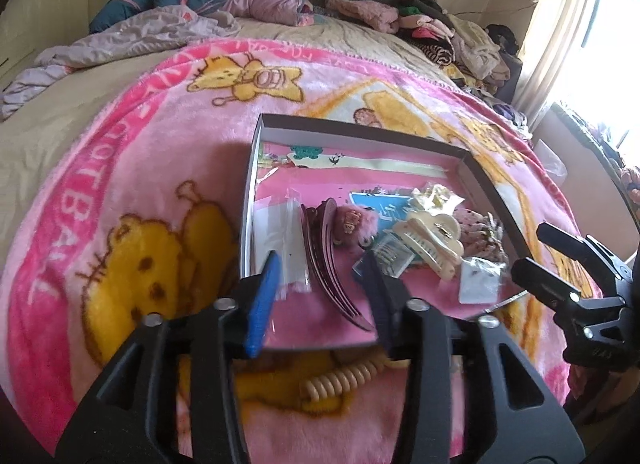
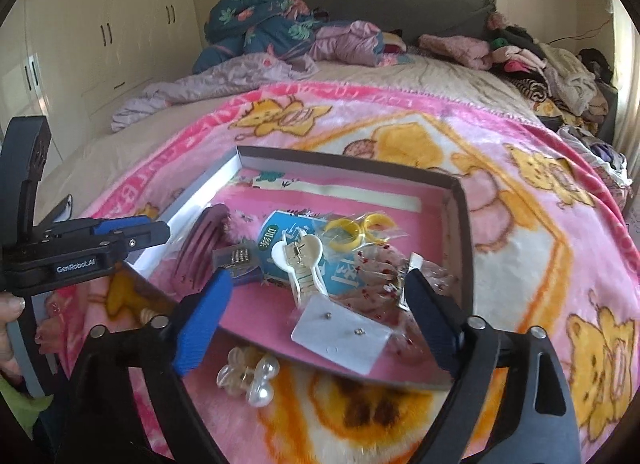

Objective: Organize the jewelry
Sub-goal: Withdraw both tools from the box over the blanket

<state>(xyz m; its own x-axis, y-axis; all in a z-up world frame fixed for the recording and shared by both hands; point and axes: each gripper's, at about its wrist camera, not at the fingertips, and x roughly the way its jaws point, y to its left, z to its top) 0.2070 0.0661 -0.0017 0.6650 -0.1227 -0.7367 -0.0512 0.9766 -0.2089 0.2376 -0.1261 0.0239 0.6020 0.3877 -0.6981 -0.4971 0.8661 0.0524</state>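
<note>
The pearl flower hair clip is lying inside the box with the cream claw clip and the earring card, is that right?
Not quite. The pearl flower hair clip lies outside the box, on the pink blanket just in front of its near edge. The cream claw clip and the earring card are inside the box. The right wrist view shows it.

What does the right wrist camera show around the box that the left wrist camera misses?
Right wrist only: a pearl flower clip on the blanket outside the box's near edge, and yellow rings inside. Left wrist only: a cream coil hair tie on the blanket below the box. Both: the box, cream claw clip, earring card and both open grippers, left gripper, right gripper.
</note>
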